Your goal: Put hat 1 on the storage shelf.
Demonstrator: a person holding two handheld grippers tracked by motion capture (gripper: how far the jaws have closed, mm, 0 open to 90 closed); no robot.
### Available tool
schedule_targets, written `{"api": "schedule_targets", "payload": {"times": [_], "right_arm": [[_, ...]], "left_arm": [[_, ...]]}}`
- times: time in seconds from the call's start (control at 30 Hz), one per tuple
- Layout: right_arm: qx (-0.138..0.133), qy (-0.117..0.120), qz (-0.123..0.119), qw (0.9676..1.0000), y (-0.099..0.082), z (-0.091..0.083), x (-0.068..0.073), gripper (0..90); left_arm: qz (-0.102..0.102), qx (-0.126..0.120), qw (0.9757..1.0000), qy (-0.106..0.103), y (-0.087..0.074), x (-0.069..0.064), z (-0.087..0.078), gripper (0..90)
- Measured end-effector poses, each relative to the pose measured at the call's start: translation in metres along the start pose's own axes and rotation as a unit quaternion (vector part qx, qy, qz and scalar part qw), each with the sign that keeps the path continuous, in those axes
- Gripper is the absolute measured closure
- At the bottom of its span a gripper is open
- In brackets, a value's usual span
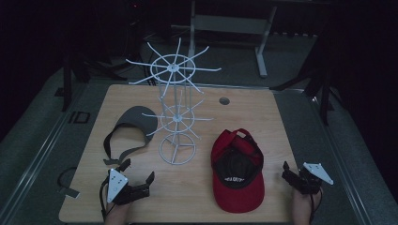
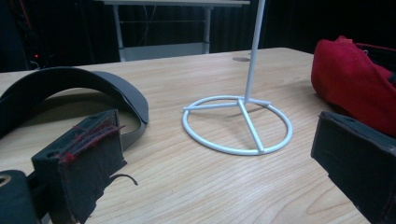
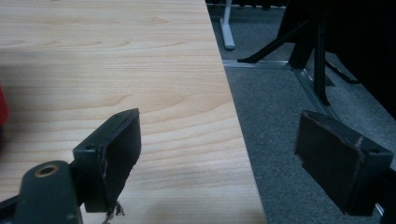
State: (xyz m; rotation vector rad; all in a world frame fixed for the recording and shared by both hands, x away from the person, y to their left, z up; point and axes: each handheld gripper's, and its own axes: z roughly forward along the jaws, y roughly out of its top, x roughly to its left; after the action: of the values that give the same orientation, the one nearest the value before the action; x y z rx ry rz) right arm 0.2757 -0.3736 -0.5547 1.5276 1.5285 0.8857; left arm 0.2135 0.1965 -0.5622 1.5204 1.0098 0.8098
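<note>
High view: the wooden tabletop [image 1: 197, 201] stands on grey carpet in a dark room, with a pale table frame on the floor behind it. A white wire rack [image 1: 177, 112] rises near the middle of the tabletop; it has a ring base, a thin post and two tiers of spoked arms, and it serves as the landmark.

To the right of the rack and nearer the person lies a red cap [image 1: 237, 171], its open underside up and its brim toward the front edge. To the left of the rack lies a grey visor [image 1: 133, 129], its strap curling toward the person. A small round hole [image 1: 224, 100] sits in the tabletop behind the rack, to the right.

The left tongs [image 1: 139, 172] rest in front of the rack and to its left, just in front of the visor's strap, spread apart and empty. The right tongs [image 1: 287, 172] are far to the right of the rack, beyond the cap at the tabletop's right edge, also spread and empty. Bare wood lies between the left tongs and the rack's base.
</note>
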Motion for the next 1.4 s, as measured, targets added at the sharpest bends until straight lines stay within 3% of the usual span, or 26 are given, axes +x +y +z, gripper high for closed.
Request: {"api": "schedule_targets", "payload": {"times": [0.23,0.5,0.67,0.8,0.9,1.13,1.3,1.4], "right_arm": [[0.0,0.023,0.001,0.9997,0.008,-0.01,0.001,14.6],[-0.024,0.026,-0.03,0.9989,0.03,-0.025,0.013,14.4],[-0.013,0.037,-0.038,0.9985,0.043,-0.028,0.015,14.0],[-0.001,0.062,-0.031,0.9976,0.056,-0.031,0.016,12.4],[-0.001,0.072,-0.039,0.9966,0.068,-0.035,0.019,12.3],[0.021,0.118,-0.069,0.9904,0.092,-0.034,0.031,14.3],[0.028,0.149,-0.076,0.9855,0.106,-0.029,0.04,14.3],[0.037,0.168,-0.081,0.9817,0.111,-0.023,0.047,14.2]], "left_arm": [[-0.007,-0.004,1.0,0.002,0.001,0.001,-0.001,2.7],[-0.009,-0.001,1.0,0.003,0.001,0.001,-0.001,2.7],[-0.01,-0.001,0.9999,0.002,0.001,0.001,-0.001,2.7],[-0.011,-0.001,0.9999,0.001,0.001,0.001,-0.001,2.7],[-0.011,-0.001,0.9999,0.0,0.002,0.001,-0.001,2.7],[-0.01,0.002,0.9999,-0.003,0.002,-0.001,-0.001,2.7],[-0.015,0.0,0.9999,0.005,0.003,-0.001,-0.002,2.7],[-0.024,-0.002,0.9997,-0.006,0.003,-0.001,-0.002,2.7]]}}
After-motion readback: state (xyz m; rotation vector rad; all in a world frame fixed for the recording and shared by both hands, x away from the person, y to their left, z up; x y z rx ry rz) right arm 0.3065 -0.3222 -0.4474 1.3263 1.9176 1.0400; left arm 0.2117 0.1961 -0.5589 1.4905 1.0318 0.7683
